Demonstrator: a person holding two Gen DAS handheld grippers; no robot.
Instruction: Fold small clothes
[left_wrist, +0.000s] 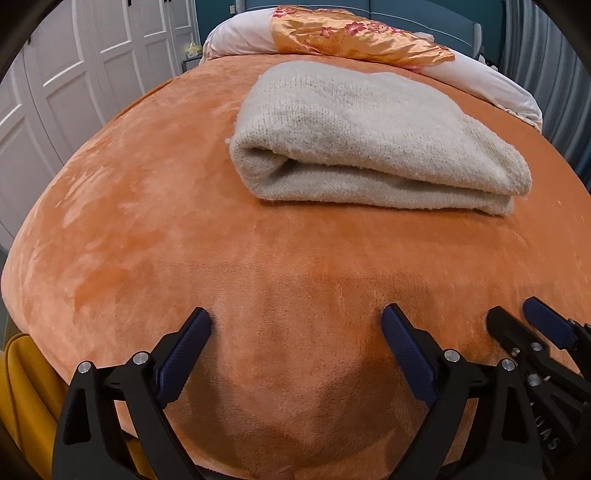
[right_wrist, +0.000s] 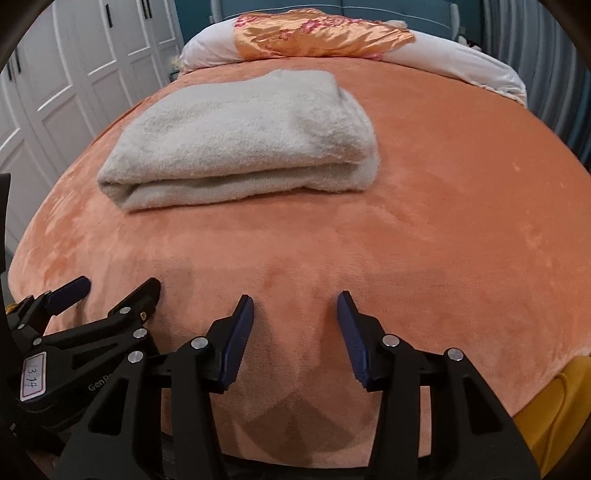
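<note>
Left wrist view: one cream knitted garment (left_wrist: 373, 140) lies folded on the orange blanket (left_wrist: 147, 240) that covers the bed, well ahead of the tools and a little right of centre. Its folded layers face the camera, one thick fold over a thinner bottom layer. Behind it, at the head of the bed, sits one rolled quilt (left_wrist: 351, 40), white with an orange flowered satin panel. The left tool (left_wrist: 295, 325) points down over bare blanket near the bed's front edge, its two blue-padded fingers spread wide with nothing between them. The right tool (left_wrist: 517, 321) shows just beside it at the right edge, empty, its jaws parted. A strip of yellow fabric (left_wrist: 26, 387) shows at the lower left.

Right wrist view: the same single folded garment (right_wrist: 240, 140) lies left of centre, well apart from both tools. The right tool (right_wrist: 295, 306) is tilted down over the blanket (right_wrist: 443, 221), its two fingers at a moderate gap, gripping nothing. The left tool (right_wrist: 122, 288) lies at the lower left, jaws apart, with one white label on its body. White wardrobe doors (right_wrist: 74, 74) stand left.
</note>
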